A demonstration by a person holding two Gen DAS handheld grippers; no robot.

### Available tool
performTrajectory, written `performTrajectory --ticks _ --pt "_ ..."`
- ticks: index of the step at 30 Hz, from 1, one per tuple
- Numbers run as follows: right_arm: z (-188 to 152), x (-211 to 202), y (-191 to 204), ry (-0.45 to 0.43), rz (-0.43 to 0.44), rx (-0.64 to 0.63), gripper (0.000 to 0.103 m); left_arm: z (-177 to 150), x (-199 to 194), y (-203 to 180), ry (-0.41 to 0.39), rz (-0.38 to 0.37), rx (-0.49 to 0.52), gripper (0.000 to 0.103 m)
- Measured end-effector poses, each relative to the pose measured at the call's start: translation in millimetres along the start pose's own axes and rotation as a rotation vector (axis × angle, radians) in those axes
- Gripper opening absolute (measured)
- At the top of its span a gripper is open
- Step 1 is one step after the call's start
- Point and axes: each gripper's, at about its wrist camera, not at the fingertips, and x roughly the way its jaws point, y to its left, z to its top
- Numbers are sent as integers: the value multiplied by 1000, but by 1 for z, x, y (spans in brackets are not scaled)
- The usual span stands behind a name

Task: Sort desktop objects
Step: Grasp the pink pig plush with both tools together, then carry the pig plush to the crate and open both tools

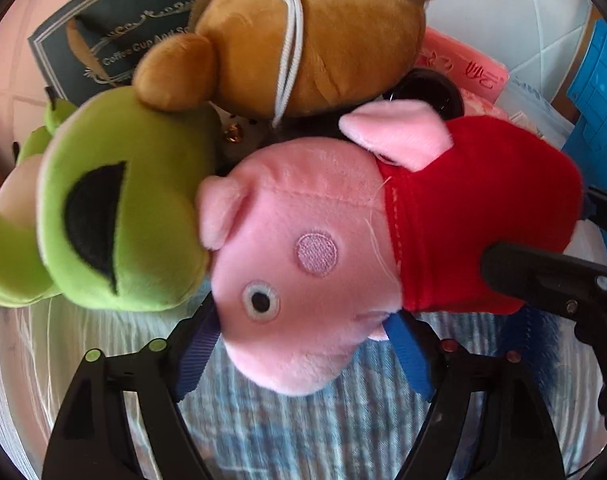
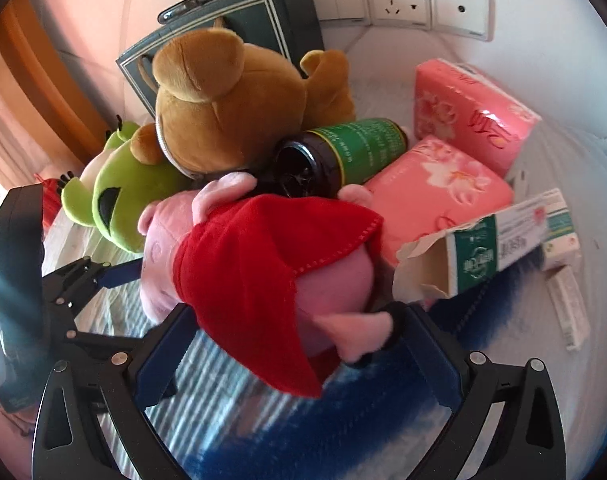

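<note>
Left hand-held gripper apart around pink pig plush, right hand-held gripper apart around its legs.

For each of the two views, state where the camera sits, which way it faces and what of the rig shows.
Left wrist: on the left claw, looking steeply down at the pink pig plush's head; its own fingers and the right claw show.
Right wrist: on the right claw, looking down at the pig's red dress; its own fingers and the left claw show.
Shared: pig, brown bear plush, green frog plush.
</note>
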Motion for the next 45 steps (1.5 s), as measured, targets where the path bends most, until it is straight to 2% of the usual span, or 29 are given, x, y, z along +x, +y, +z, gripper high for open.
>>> performTrajectory --ticks 4,5,6,9,14,21,26,29,35,39,45 --pt "7 14 3 10 20 -14 103 6 15 1 3 -11 -22 78" --pt "7 16 4 18 15 -23 103 5 15 0 -3 -11 -20 74" --pt "7 16 7 18 4 -35 96 4 12 -2 -15 -2 -13 73" --pt "6 7 13 5 -3 -65 85 -1 0 -8 -37 -1 -13 70" --pt "0 -21 21 -24 8 -96 83 -16 -39 -17 -91 1 -26 70" --pt "-23 -86 31 -62 38 -124 83 -54 -104 -34 -154 -2 -27 70" --pt "-50 -137 41 -97 41 -136 83 -73 -149 -66 -205 0 -20 70" --pt "-69 -170 47 -130 33 -149 83 -81 -179 -72 -238 -3 -8 70" --pt "-107 -247 47 -224 9 -147 83 -99 -238 -116 -335 -15 61 70" --pt "-126 -299 35 -293 -40 -123 83 -94 -270 -150 -396 -38 113 70" --pt "-149 -379 3 -415 -132 -68 83 -74 -315 -222 -494 -103 197 70"
